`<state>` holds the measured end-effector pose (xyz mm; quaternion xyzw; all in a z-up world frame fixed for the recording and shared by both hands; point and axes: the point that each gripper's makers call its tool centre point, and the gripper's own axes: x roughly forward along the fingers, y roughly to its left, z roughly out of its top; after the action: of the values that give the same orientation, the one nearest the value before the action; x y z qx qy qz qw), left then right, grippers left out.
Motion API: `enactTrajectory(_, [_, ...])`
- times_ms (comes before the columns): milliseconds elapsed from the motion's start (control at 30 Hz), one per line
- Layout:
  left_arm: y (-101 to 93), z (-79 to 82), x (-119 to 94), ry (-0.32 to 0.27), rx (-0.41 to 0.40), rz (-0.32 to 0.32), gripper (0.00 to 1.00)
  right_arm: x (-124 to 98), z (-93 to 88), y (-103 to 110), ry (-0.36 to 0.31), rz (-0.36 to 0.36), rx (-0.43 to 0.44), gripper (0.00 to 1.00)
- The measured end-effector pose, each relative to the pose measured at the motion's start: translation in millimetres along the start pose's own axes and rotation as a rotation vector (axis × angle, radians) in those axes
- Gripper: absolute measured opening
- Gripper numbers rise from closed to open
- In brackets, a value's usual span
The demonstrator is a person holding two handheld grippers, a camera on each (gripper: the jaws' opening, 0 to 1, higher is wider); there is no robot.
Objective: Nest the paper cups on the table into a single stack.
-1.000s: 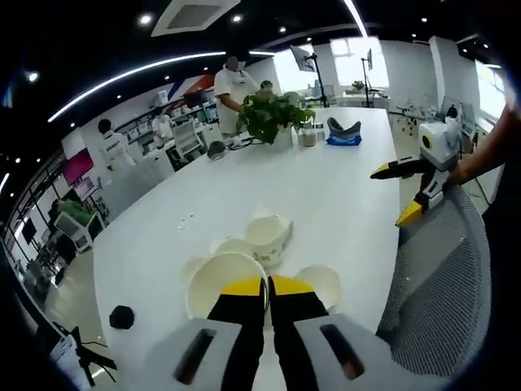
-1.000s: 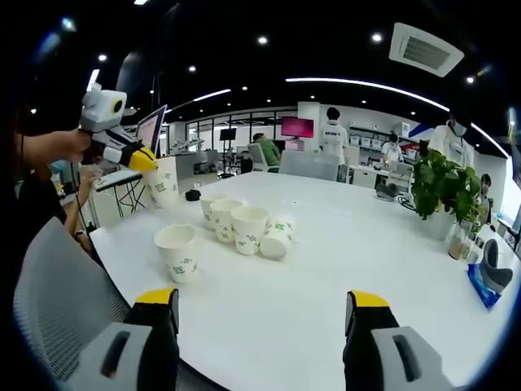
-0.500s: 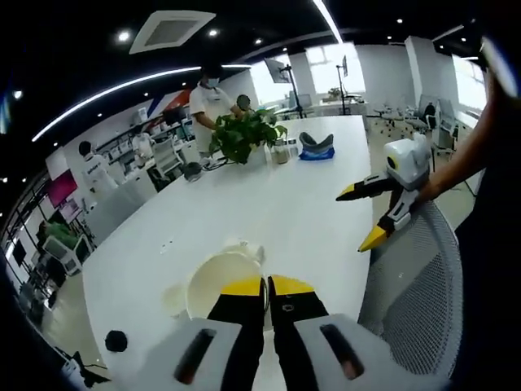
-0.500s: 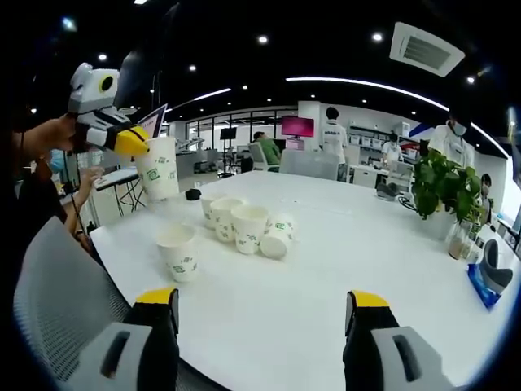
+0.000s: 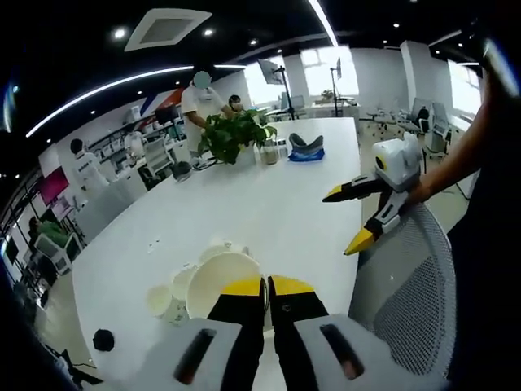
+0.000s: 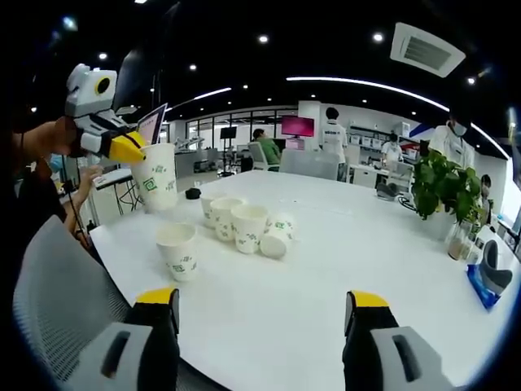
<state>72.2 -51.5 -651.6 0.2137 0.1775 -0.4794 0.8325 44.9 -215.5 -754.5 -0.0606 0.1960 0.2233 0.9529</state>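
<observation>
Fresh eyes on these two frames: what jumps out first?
The left gripper, raised above the table's near-left corner, shut on a paper cup it holds in the air. Below it on the white table sits a cluster of cups: one upright alone in front, three upright in a row, one on its side. The right gripper waits open at the near edge.

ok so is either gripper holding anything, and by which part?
The left gripper holds a paper cup by its rim, jaws pinched over the cup wall, lifted above the table. The right gripper is open, holding nothing.
</observation>
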Motion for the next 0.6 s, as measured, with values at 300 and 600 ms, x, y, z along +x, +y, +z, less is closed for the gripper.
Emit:
enactTrajectory(300, [-7.3, -7.3, 9.7, 0.012, 0.009, -0.006, 0.00, 0.3, -0.6, -0.6, 0.001, -0.001, -0.001, 0.84])
enactTrajectory(600, [-7.2, -25.8, 19.8, 0.050, 0.046, 0.020, 0.00, 0.4, -0.9, -0.5, 0.000, 0.002, -0.001, 0.84])
